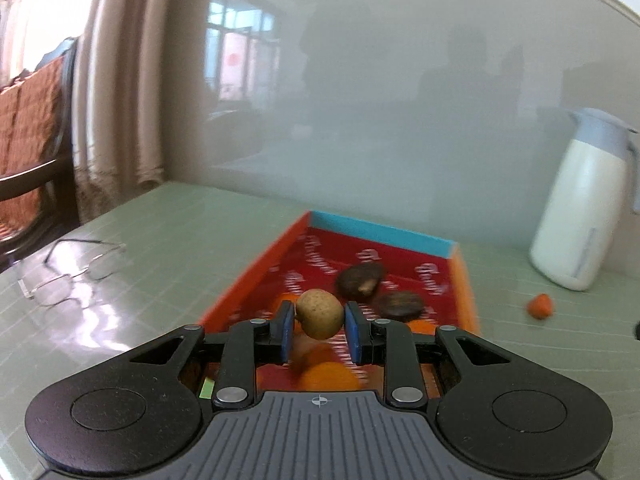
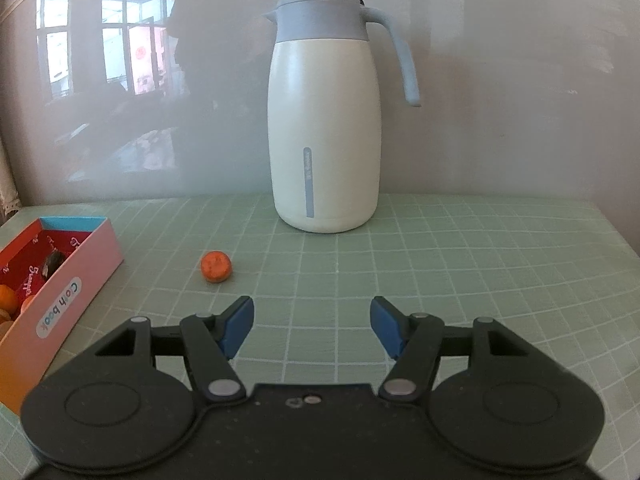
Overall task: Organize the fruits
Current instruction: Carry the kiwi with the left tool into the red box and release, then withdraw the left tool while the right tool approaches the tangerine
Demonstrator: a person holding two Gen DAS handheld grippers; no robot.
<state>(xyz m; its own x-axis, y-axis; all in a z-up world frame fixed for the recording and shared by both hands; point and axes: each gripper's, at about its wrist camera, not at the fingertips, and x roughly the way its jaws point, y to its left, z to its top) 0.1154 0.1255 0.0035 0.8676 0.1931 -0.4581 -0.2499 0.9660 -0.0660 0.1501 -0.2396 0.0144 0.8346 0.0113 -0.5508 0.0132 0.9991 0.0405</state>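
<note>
The left tongs (image 1: 320,320) grip a tan round fruit (image 1: 319,313) above the red box (image 1: 464,280). The right tongs (image 2: 312,324) stand apart and empty; the small orange fruit (image 2: 216,266) on the green worktop (image 2: 440,248) lies ahead to their left, nearer this hand.

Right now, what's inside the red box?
Inside the red box: two dark fruits and orange fruits near the front. The left hand-held gripper, holding a tan fruit, covers the near end.

Box (image 1: 464,280) blurred; orange fruit (image 1: 328,376) perhaps, behind claw (image 1: 319,325).
</note>
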